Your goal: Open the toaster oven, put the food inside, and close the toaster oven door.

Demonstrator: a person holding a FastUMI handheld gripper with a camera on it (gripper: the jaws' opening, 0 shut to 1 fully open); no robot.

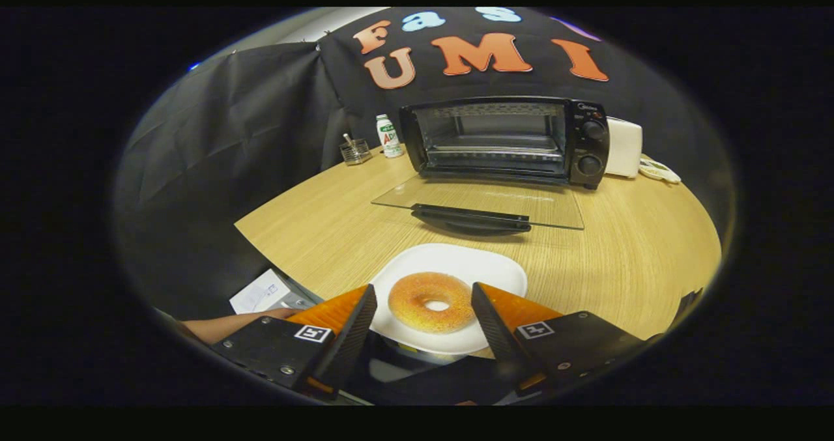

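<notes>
The tool (423, 291) is spread wide, its two fingers (357, 324) flanking a sugar-dusted doughnut (431, 302) without touching it; a clear gap shows on each side of the ring. The doughnut lies on a white plate (495, 266) set near the front edge of a pale wooden table (651, 252), and the fingertips reach in over the plate's near rim.

Beyond the plate, a black toaster oven (508, 140) stands toward the back of the table with its glass door (482, 200) dropped fully open, lying flat toward the plate. The door's dark handle (470, 219) runs along its near edge, between the oven and the plate. Inside the open cavity a wire rack (492, 148) can be seen, and two round knobs (591, 146) sit one above the other on the control panel at the oven's side.

A white appliance (623, 146) stands just beside the oven on the knob side. On the other side are a small white bottle (389, 136) with a green and red label and, next to it, a small clear container (356, 151) holding a stick-like item. A person's forearm (228, 326) shows below the table edge beside the tool, near a sheet of paper (260, 292).
</notes>
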